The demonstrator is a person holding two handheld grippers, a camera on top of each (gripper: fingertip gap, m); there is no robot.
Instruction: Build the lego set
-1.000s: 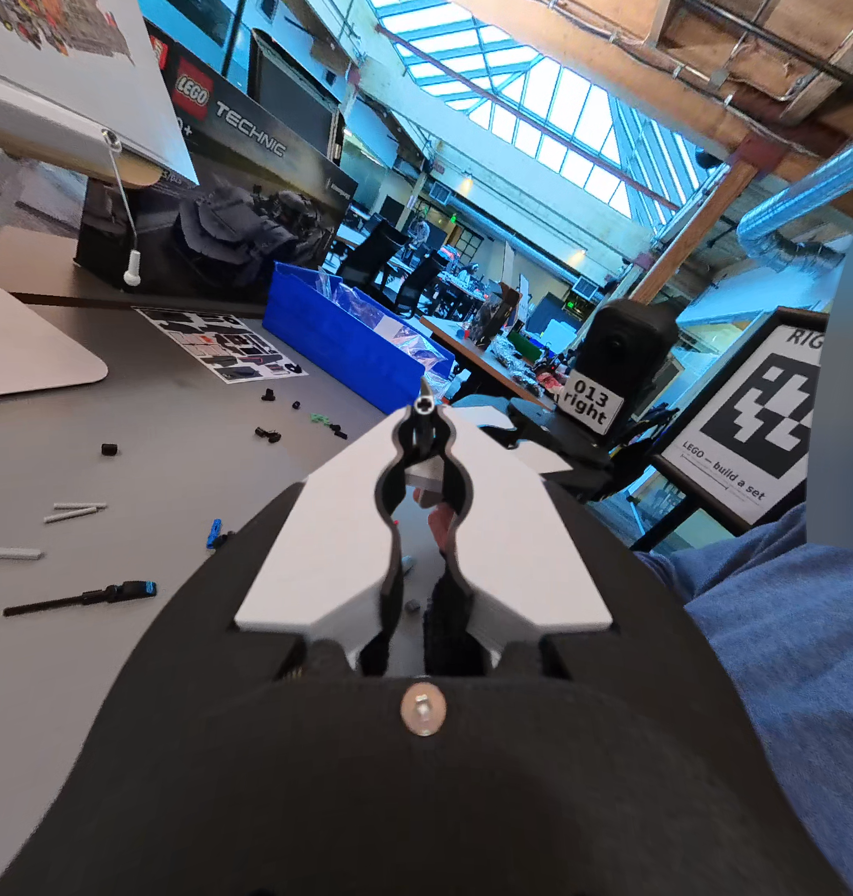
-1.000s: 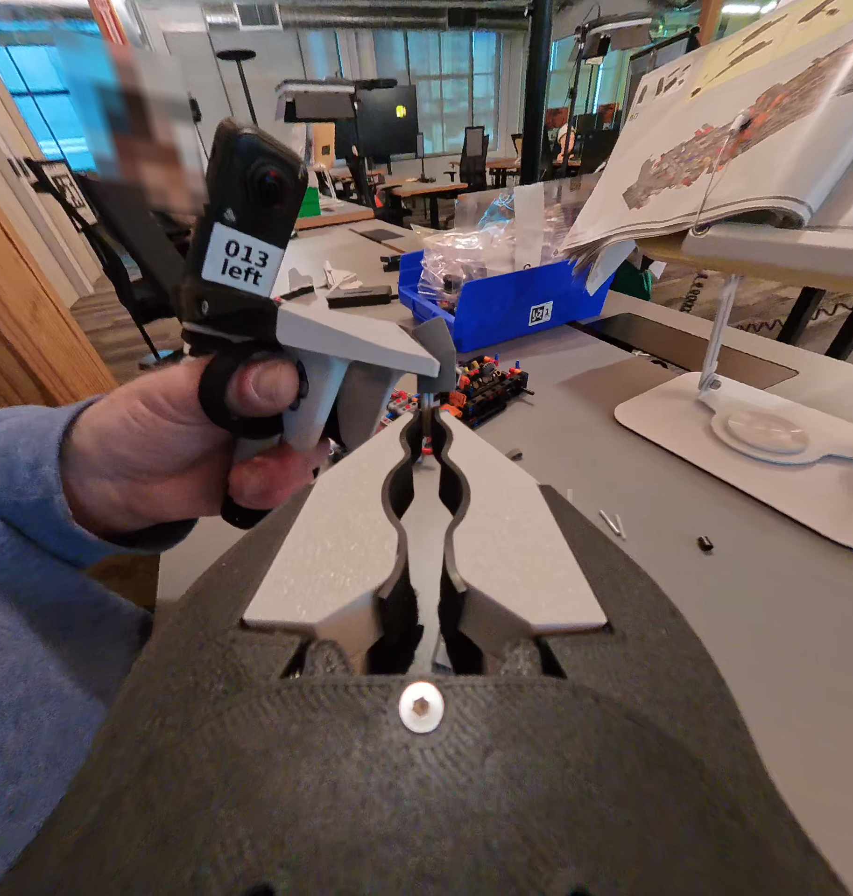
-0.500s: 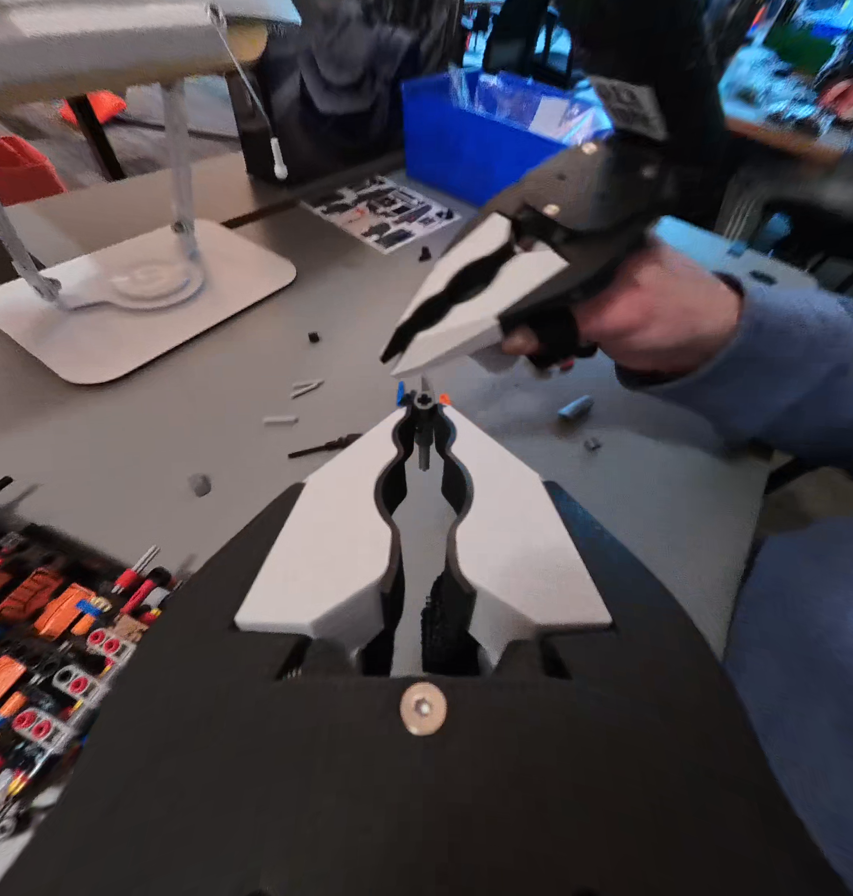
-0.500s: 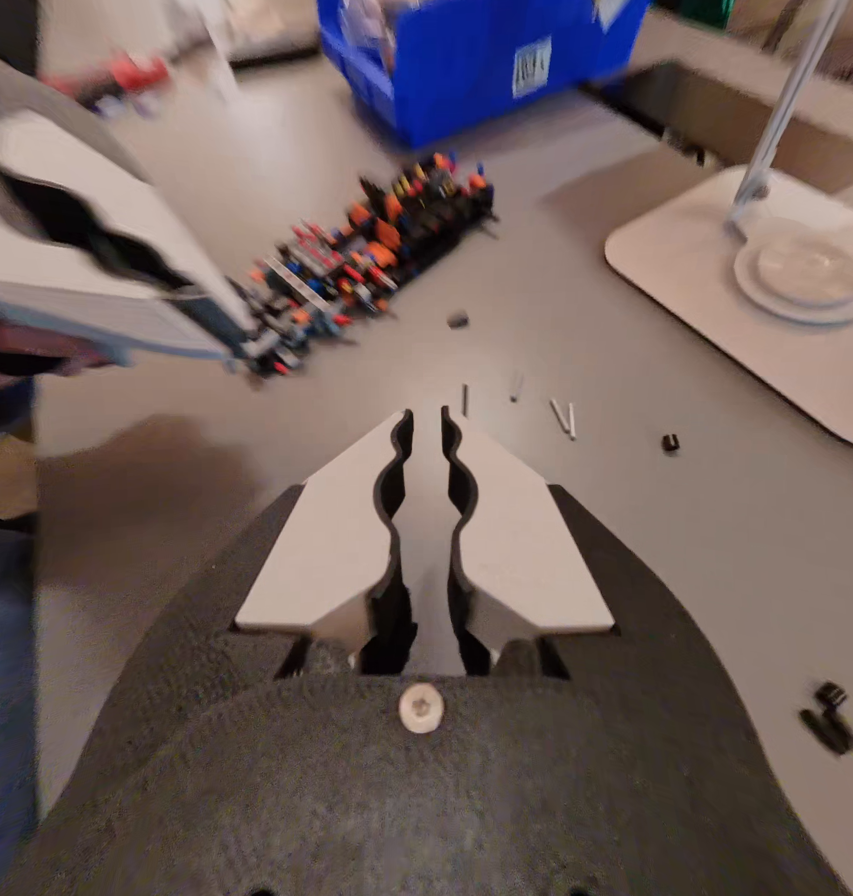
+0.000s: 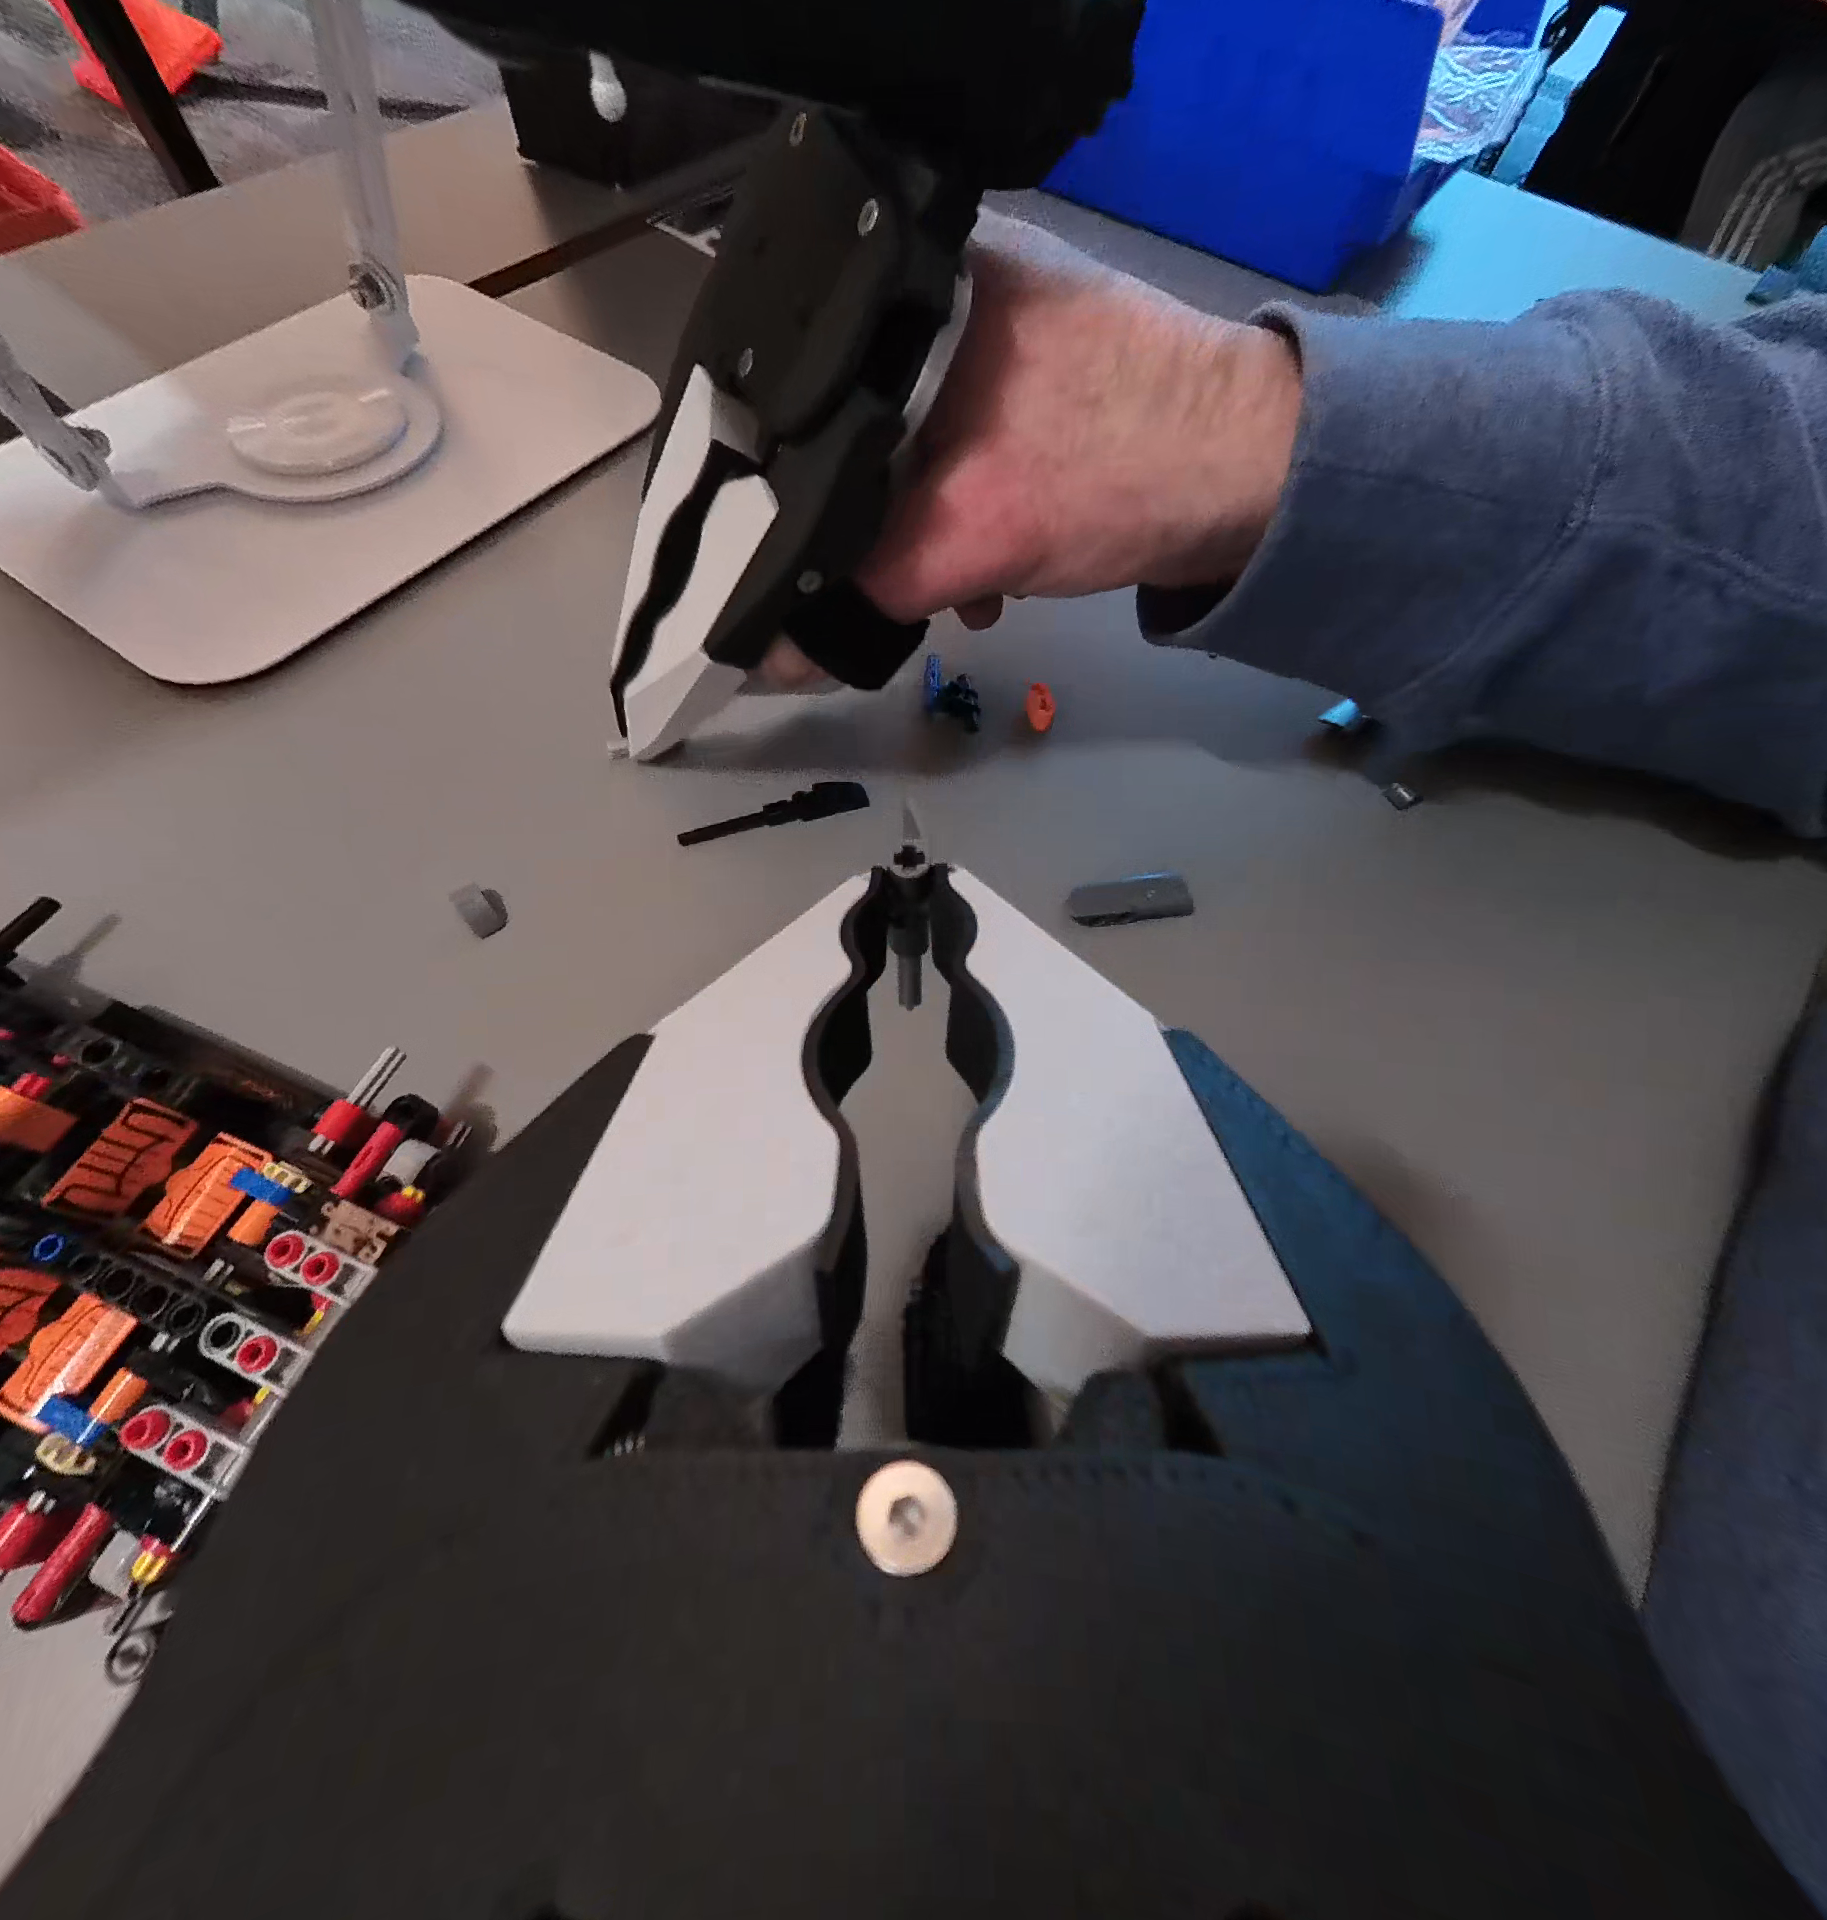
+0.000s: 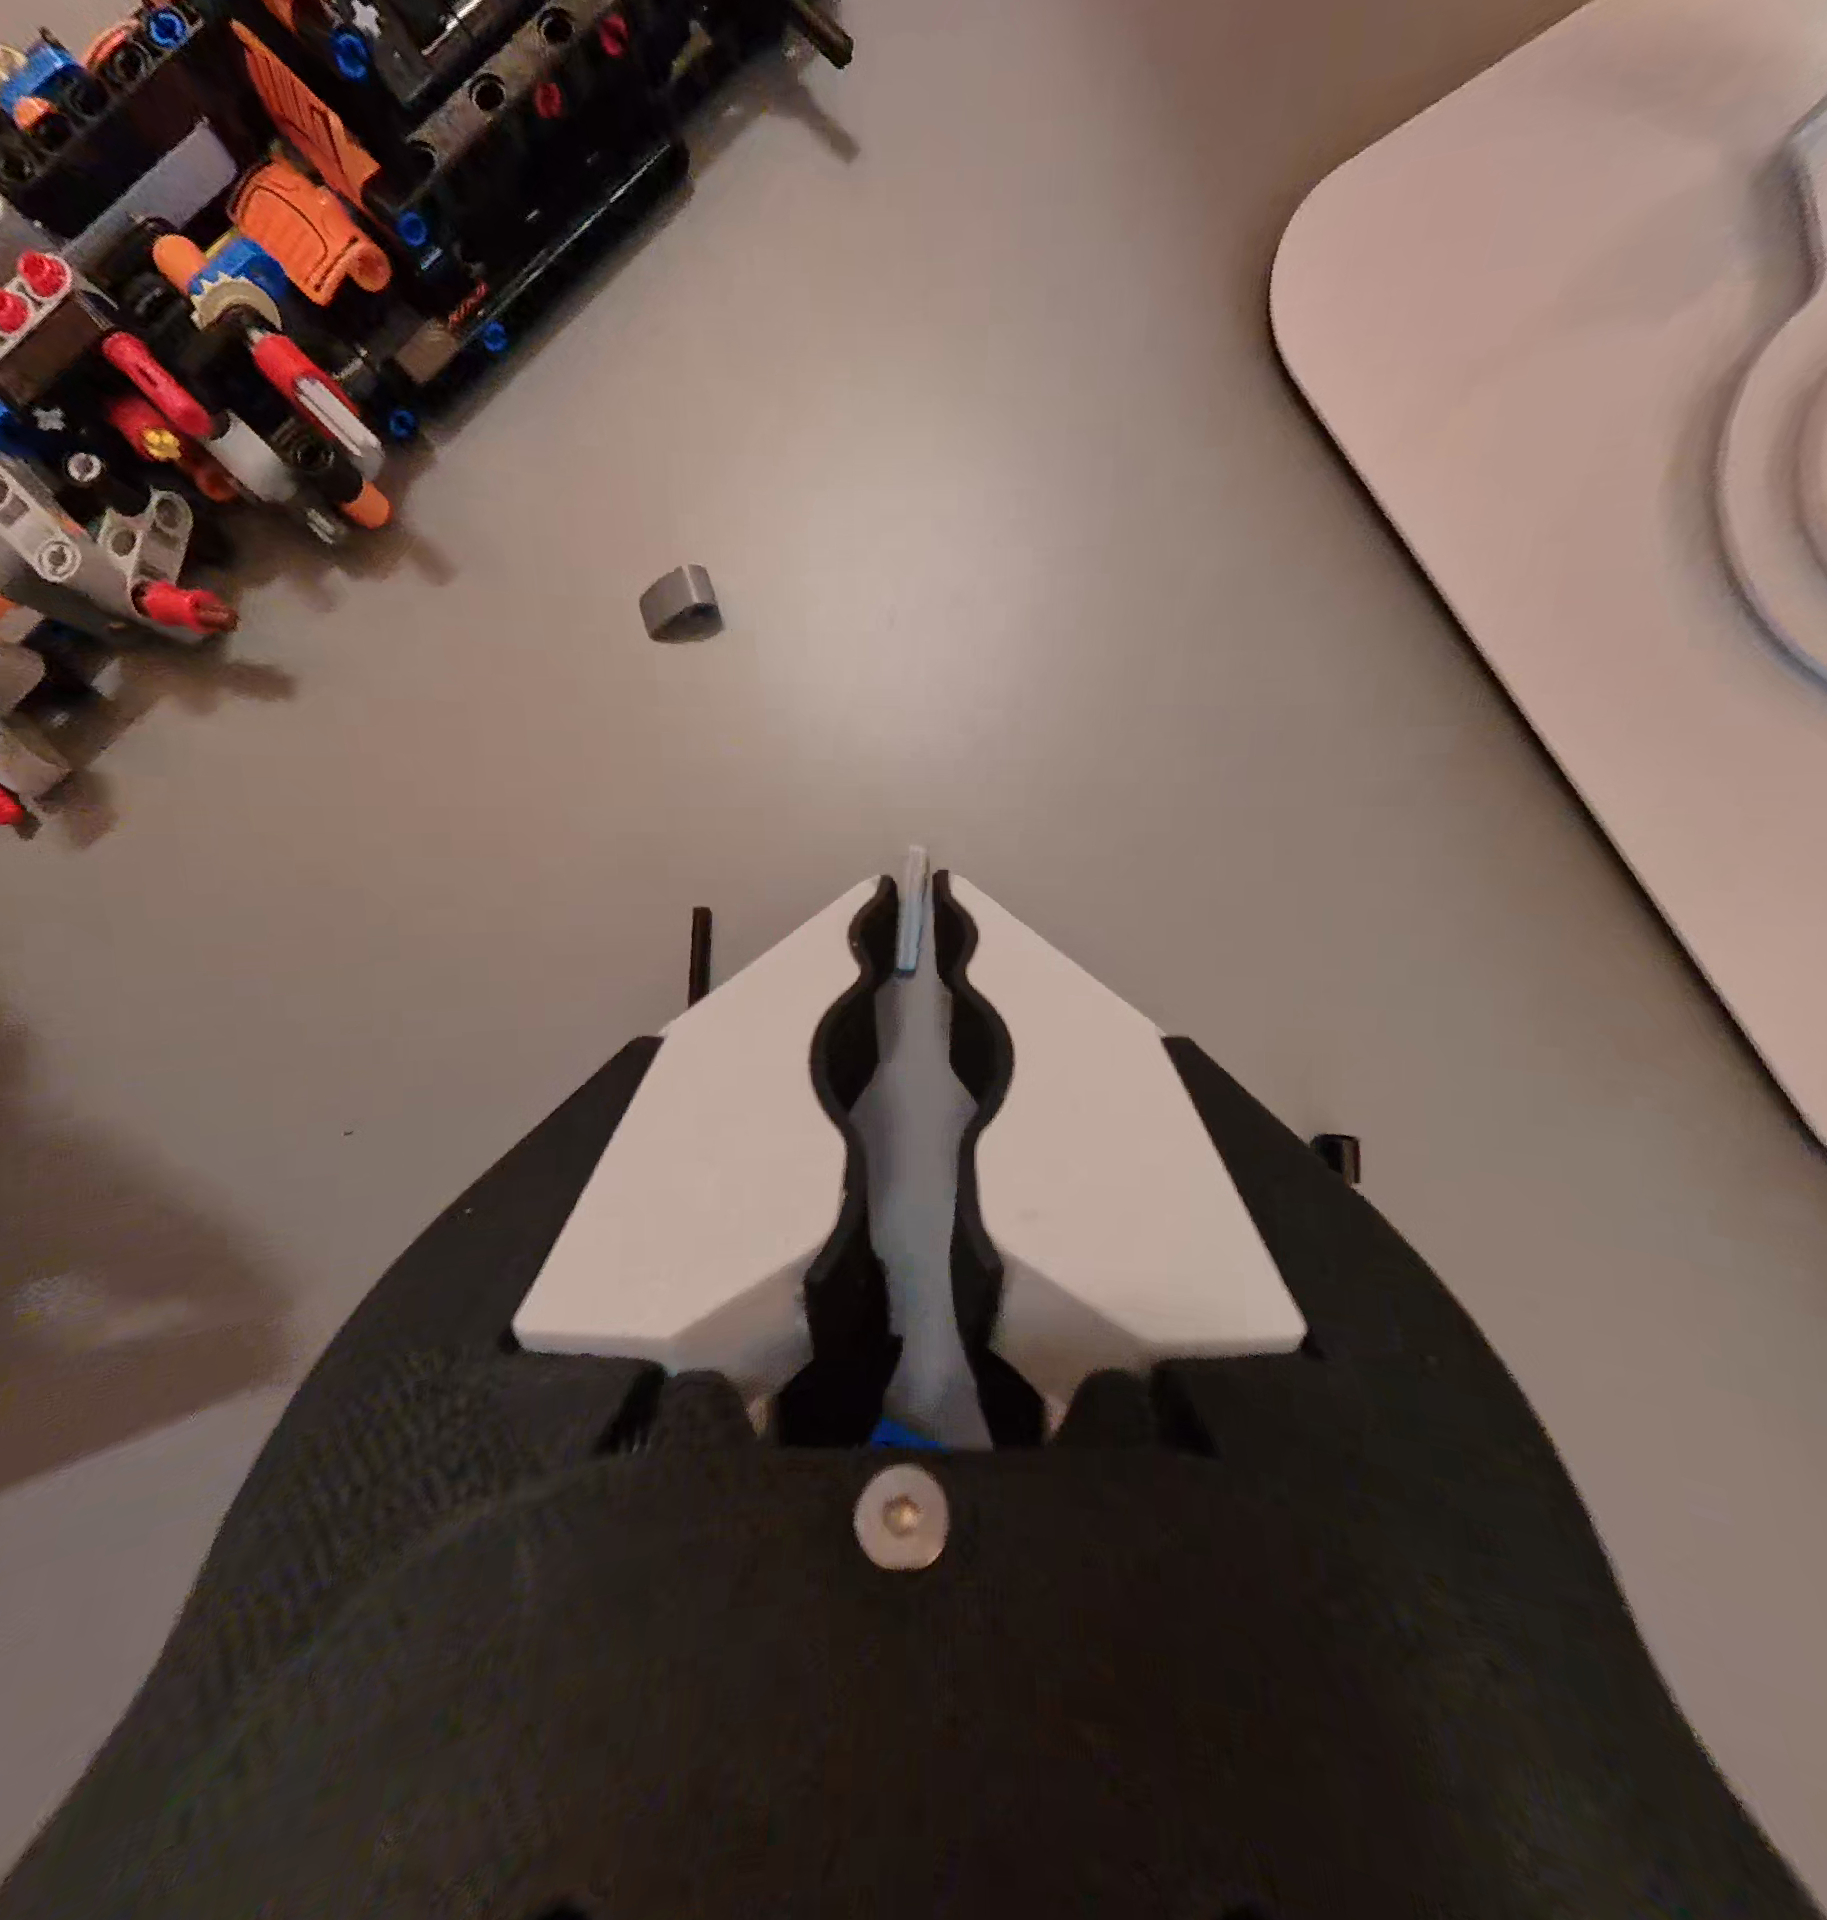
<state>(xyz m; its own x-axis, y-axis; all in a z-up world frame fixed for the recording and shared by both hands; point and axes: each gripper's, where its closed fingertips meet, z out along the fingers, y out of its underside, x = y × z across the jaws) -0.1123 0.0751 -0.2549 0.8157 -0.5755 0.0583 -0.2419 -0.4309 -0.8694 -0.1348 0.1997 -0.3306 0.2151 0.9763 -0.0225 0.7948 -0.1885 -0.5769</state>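
Observation:
My left gripper (image 5: 907,883) is shut on a small dark pin with a grey shaft (image 5: 906,951) and holds it above the grey table. My right gripper (image 6: 914,883) points down at the table, its jaws closed on a thin light grey axle (image 6: 914,914). In the left wrist view the right gripper (image 5: 628,727) touches the table, held by a hand (image 5: 1075,457) in a blue sleeve. The partly built black, orange and red lego model (image 5: 109,1247) lies at the left; it also shows in the right wrist view (image 6: 213,312).
Loose parts lie on the table: a black axle with connector (image 5: 774,810), a small grey piece (image 5: 478,909) (image 6: 680,603), a grey flat piece (image 5: 1127,899), a blue-black piece (image 5: 950,696), an orange piece (image 5: 1037,709). A white stand base (image 5: 296,468) (image 6: 1615,520) and a blue bin (image 5: 1252,125) stand behind. The grippers' ends are close to 15 cm from one another. The small grey piece (image 6: 680,603) lies some 6 cm from my right tips, 15 cm from my left tips.
Both grippers came down from a raised, tip-to-tip pose to the table. My right gripper opened, dropped to the table and closed on the light grey axle. The left still holds its pin.

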